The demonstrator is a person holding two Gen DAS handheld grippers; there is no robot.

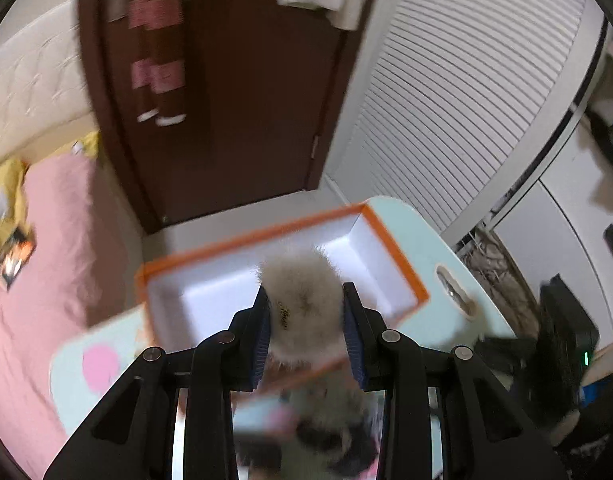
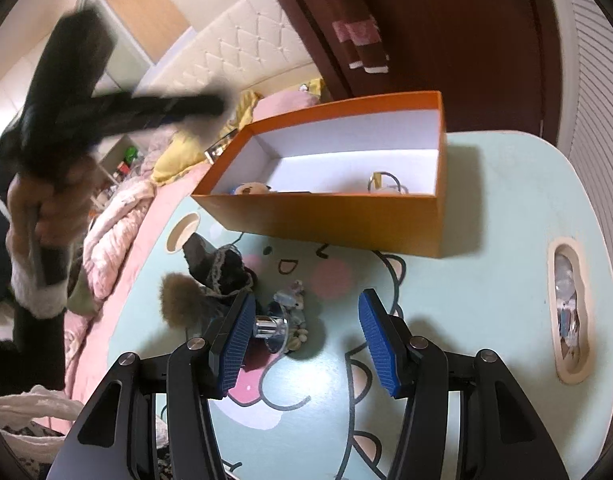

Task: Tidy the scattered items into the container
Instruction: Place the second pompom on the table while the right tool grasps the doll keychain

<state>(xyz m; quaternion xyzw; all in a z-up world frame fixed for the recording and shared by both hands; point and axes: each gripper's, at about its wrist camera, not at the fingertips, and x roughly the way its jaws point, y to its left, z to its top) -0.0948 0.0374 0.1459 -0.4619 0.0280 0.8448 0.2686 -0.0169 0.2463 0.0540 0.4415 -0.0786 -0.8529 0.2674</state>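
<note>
My left gripper (image 1: 306, 312) is shut on a fluffy beige pom-pom (image 1: 302, 300) and holds it above the open orange box (image 1: 390, 240), which has a white inside. The right wrist view shows the same orange box (image 2: 338, 220) on the pale green cartoon table (image 2: 486, 280), with a small plush toy (image 2: 248, 189) and a metal ring (image 2: 380, 182) inside. My right gripper (image 2: 302, 328) is open low over the table. Near its left finger lie a brown pom-pom (image 2: 178, 300), black lace fabric (image 2: 222, 272) and a clear trinket with a metal cap (image 2: 272, 326). The left gripper shows blurred at upper left (image 2: 146, 112).
A pink bed (image 1: 46, 280) with yellow pillows lies left of the table. A dark brown door (image 1: 234, 100) and a white slatted wardrobe (image 1: 466, 100) stand behind. The table has cut-out handles (image 2: 566, 312) at its edges. A black device (image 1: 562, 344) sits to the right.
</note>
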